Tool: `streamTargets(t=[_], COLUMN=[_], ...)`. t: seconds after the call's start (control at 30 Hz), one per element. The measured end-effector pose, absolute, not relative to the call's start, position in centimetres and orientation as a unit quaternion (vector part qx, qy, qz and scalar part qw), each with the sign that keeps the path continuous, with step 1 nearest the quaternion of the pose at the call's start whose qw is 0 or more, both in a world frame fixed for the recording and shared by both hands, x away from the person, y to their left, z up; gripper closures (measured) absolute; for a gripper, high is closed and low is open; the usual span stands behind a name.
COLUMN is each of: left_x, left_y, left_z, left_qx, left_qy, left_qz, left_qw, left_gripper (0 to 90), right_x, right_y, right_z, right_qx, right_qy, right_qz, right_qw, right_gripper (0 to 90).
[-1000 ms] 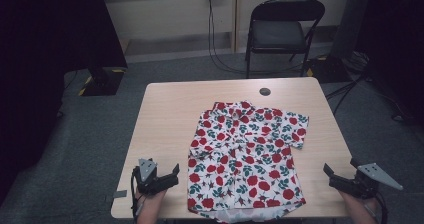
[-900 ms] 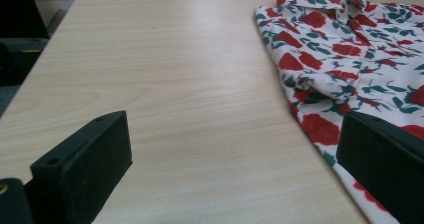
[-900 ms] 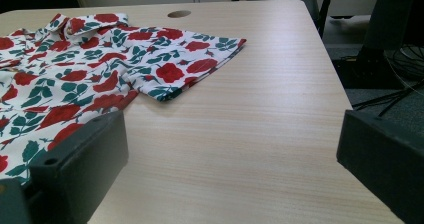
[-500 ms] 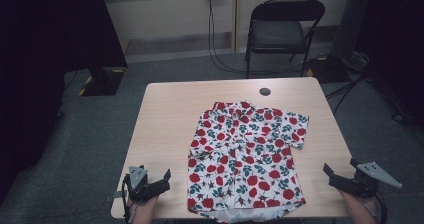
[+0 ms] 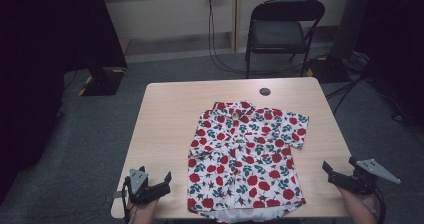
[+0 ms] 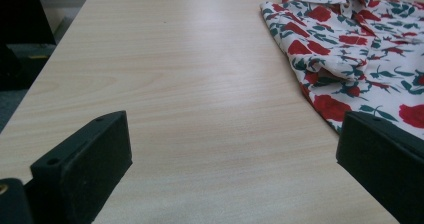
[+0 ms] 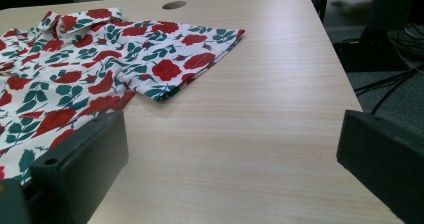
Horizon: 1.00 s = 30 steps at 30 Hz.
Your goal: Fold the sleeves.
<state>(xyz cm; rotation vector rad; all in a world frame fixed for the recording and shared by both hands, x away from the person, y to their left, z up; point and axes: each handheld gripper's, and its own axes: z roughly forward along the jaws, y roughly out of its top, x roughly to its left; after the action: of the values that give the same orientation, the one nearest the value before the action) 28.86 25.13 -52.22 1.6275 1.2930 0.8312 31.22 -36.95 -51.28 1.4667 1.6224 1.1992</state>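
Observation:
A short-sleeved white shirt (image 5: 245, 154) printed with red roses and green leaves lies flat on the light wooden table (image 5: 165, 114), collar at the far side, hem at the near edge. My left gripper (image 5: 167, 183) is open at the near left corner, a short way left of the hem. In the left gripper view its jaws (image 6: 232, 134) stand wide over bare wood, with the shirt (image 6: 360, 59) to their right. My right gripper (image 5: 330, 173) is open at the near right edge. Its jaws (image 7: 232, 129) frame bare table, the shirt's sleeve (image 7: 190, 59) lying ahead and to the left.
A round cable hole (image 5: 265, 91) sits near the table's far edge, beyond the collar. A black folding chair (image 5: 280, 29) stands behind the table, with cables (image 5: 220, 59) on the floor nearby. The table's right edge (image 7: 345, 84) drops to grey carpet.
My left gripper has drawn back a little, leftward and toward the near edge, away from the shirt's hem. The right gripper and the shirt have stayed put.

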Motion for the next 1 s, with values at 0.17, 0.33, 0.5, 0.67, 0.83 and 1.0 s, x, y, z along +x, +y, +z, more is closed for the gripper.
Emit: streamTargets(t=[0.17, 0.33, 0.5, 0.67, 0.83, 1.0], left_x=[28.8, 28.8, 28.6, 28.5, 28.5, 28.4], left_y=[25.0, 25.2, 25.1, 25.1, 25.2, 25.3], left_z=[-52.2, -52.2, -52.2, -52.2, -52.2, -52.2], left_qx=[0.657, 0.653, 0.650, 0.651, 0.648, 0.646], left_qy=[0.515, 0.518, 0.515, 0.514, 0.514, 0.515], left_qz=[0.341, 0.335, 0.342, 0.340, 0.340, 0.338], left_qw=[0.432, 0.439, 0.441, 0.443, 0.448, 0.450], left_gripper=[0.6, 0.0, 0.2, 0.2, 0.4, 0.5], right_x=[32.4, 33.7, 35.3, 37.0, 38.1, 38.8], right_y=[-36.5, -35.7, -35.1, -35.3, -35.2, -34.6], right_z=[-50.6, -49.9, -49.2, -48.7, -48.7, -49.0], right_qx=[0.568, 0.578, 0.582, 0.589, 0.600, 0.617], right_qy=[0.607, 0.589, 0.585, 0.584, 0.577, 0.556], right_qz=[0.458, 0.477, 0.482, 0.469, 0.461, 0.469], right_qw=[0.315, 0.303, 0.295, 0.303, 0.306, 0.300], right_gripper=[0.0, 0.0, 0.0, 0.0, 0.0, 0.0])
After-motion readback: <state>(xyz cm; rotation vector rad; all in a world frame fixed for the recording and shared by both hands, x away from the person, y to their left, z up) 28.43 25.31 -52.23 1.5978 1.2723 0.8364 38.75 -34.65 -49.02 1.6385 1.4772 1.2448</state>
